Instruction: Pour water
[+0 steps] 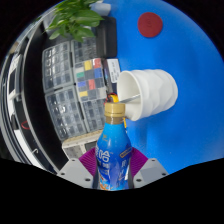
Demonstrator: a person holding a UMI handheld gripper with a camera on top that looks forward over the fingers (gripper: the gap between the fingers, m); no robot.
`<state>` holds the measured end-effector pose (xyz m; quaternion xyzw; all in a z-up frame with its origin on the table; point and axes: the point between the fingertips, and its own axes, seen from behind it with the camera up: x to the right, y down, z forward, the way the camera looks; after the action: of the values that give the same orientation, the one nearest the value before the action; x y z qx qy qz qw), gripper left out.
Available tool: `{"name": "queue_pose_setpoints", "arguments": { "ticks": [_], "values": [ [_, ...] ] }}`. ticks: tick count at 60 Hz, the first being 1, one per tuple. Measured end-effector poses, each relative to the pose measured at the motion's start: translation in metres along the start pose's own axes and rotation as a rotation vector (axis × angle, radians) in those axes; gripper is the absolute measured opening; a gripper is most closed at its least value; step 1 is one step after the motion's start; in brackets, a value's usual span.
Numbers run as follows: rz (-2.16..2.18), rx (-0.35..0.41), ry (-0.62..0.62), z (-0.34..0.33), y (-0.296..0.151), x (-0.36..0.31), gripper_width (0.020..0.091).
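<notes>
Gripper view, one item at a time as I read it from my station. Bottle (113, 150): blue plastic with a printed label, orange-yellow neck ring, cap off as far as I can tell; it stands between the fingers, its body filling the gap. Gripper (113, 166): I call its jaws clamped on the bottle, since both purple pads (88, 159) press against the label sides with no gap showing. Cup (148, 92): white paper, tipped on its side from this angle, its open mouth turned toward the bottle neck and sitting just above and beyond it; the bottle mouth lies at the cup's rim, touching or nearly so, I cannot tell which. No water stream is visible to me. Bench (185, 55): blue surface, seen tilted, carrying the cup. Red disc (150, 24): flat round mark on the blue surface, well beyond the cup. Colour chart (92, 78): small card of coloured squares, just beside the cup on the side away from the disc. Crate (66, 80): clear gridded container or rack next to the chart; contents unclear. Plant (74, 17): green leaves above the crate, at the far end of the scene. Dark framing runs beside the crate; I cannot make out what it belongs to.
</notes>
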<state>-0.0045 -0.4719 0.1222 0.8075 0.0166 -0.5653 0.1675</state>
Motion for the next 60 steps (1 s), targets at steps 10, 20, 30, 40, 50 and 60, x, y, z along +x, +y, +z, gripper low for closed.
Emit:
{"name": "queue_pose_setpoints", "arguments": {
  "ticks": [10, 20, 30, 40, 50, 60],
  "values": [
    [0.107, -0.013, -0.013, 0.004, -0.005, -0.006, 0.0404],
    [-0.152, -0.046, 0.007, -0.004, -0.005, -0.019, 0.0404],
    [-0.765, 0.052, -0.021, -0.029, -0.045, -0.082, 0.0408],
    [-1.198, 0.230, 0.013, -0.054, -0.108, -0.139, 0.0406],
    [-1.478, 0.366, 0.100, -0.067, -0.174, -0.156, 0.0406],
    [-1.619, 0.396, 0.214, -0.062, -0.228, -0.122, 0.0404]
  ]
}}
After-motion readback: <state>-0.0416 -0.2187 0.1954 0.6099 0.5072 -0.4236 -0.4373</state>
